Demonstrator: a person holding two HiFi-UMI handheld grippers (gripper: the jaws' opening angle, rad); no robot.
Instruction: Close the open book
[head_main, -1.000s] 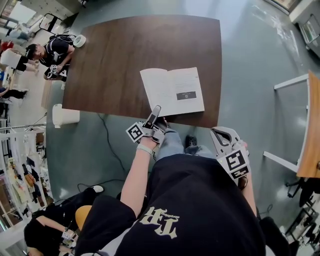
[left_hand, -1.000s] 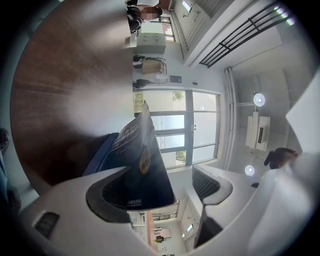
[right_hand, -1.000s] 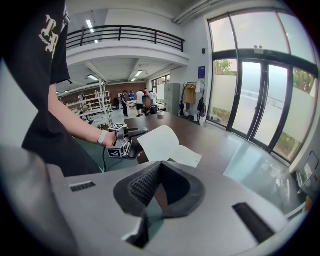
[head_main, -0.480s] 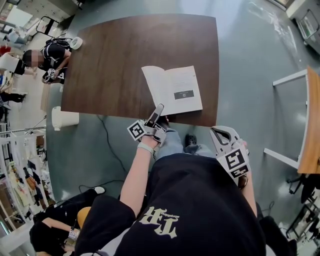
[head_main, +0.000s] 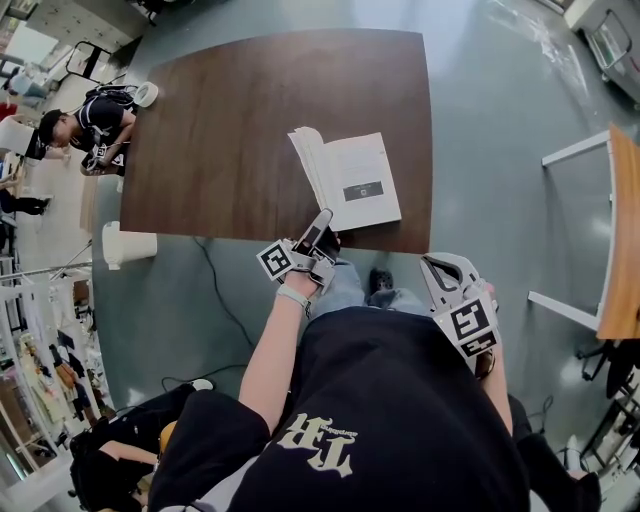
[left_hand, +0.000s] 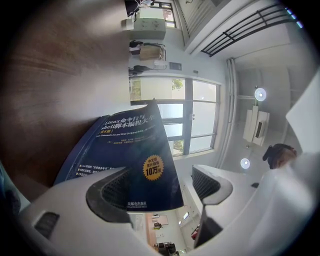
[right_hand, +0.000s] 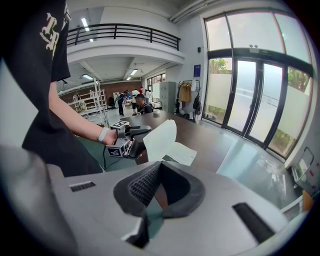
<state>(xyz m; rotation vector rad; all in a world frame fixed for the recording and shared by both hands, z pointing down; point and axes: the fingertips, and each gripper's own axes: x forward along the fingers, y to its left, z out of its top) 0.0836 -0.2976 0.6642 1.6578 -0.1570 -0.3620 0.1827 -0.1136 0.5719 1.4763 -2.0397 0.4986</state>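
The book (head_main: 360, 182) lies near the front edge of the dark wooden table (head_main: 240, 110). Its right half is flat, while its left half (head_main: 308, 158) stands lifted and leans right. My left gripper (head_main: 320, 226) is at the book's near left corner, under the raised half. In the left gripper view the blue cover (left_hand: 132, 150) rests against the left jaw, and the left gripper (left_hand: 167, 192) is open. In the right gripper view the raised pages (right_hand: 161, 138) show white. My right gripper (head_main: 447, 272) hangs by my body off the table; the right gripper (right_hand: 160, 192) is shut with nothing in it.
A person (head_main: 85, 115) sits at the table's far left corner beside a white roll (head_main: 146, 94). A white bin (head_main: 128, 243) stands on the floor left of the table, and a cable (head_main: 215, 285) trails near it. A wooden panel (head_main: 620, 240) stands at the right.
The book's left half has risen from lying flat to standing and leaning right. My left gripper has pushed slightly forward under it. The right gripper has not moved.
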